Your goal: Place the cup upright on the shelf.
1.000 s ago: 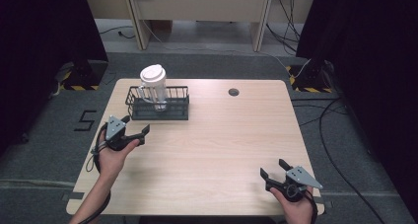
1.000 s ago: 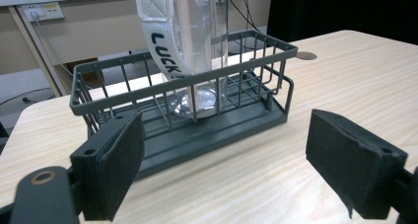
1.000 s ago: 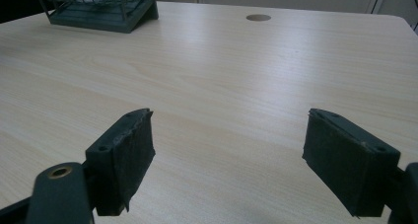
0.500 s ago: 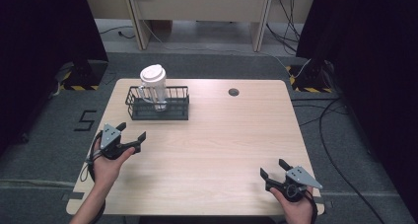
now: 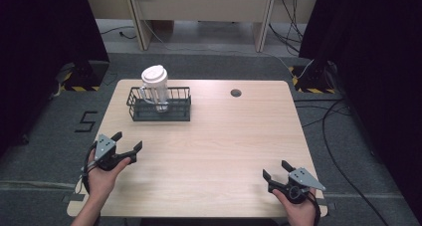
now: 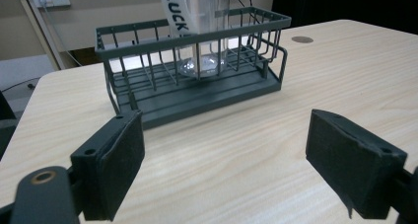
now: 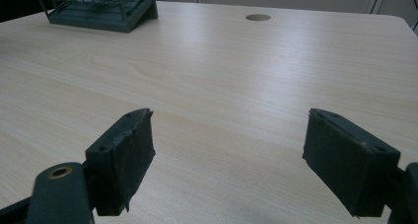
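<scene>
A dark wire basket (image 5: 149, 115) stands on the wooden table (image 5: 214, 136) at the back left. Inside it a clear cup with a white lid (image 5: 155, 89) stands upright; its printed sleeve and clear base (image 6: 199, 34) rise behind the basket's wires (image 6: 162, 98). My left gripper (image 5: 126, 142) sits at the table's left edge, open, jaws empty and pointed toward the basket (image 6: 224, 150). My right gripper (image 5: 276, 170) rests near the front right corner, open and empty (image 7: 226, 155), facing across bare wood with the basket (image 7: 98, 9) far off.
A round cable hole (image 5: 236, 92) lies in the table at the back right. Cables (image 5: 328, 131) trail over the grey floor to the right. Desk legs (image 5: 138, 22) stand behind the table, and dark curtains flank both sides.
My left gripper has drawn back toward the table's front left, away from the basket. The right gripper has stayed put.
</scene>
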A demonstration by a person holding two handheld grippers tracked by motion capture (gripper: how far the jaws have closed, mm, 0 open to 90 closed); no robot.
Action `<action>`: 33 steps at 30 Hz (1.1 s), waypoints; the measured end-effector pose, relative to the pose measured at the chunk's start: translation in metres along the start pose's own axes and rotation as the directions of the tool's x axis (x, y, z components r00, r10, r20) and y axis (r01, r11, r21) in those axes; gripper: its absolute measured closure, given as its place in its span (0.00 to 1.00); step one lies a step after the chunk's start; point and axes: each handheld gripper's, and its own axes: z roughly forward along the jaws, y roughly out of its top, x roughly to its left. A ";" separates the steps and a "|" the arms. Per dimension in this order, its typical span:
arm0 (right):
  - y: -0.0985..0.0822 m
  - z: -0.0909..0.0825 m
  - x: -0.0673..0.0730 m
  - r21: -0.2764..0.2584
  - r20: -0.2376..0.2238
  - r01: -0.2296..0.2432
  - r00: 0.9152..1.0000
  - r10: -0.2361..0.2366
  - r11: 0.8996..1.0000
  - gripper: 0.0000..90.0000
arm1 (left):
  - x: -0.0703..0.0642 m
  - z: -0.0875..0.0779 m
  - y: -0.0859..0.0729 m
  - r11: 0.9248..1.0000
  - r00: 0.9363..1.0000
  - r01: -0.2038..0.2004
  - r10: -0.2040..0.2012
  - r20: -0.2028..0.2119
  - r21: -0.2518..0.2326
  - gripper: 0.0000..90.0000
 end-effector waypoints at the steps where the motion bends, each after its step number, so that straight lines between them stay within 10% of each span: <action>1: 0.000 0.000 0.000 -0.001 0.000 0.000 1.000 0.000 1.000 0.22 | 0.000 -0.003 -0.004 1.000 1.000 0.005 -0.005 -0.002 0.002 0.16; 33: 0.000 0.001 0.001 0.006 -0.002 0.004 1.000 -0.004 1.000 0.22 | -0.002 -0.015 -0.043 0.997 0.997 0.071 -0.070 -0.020 0.044 0.16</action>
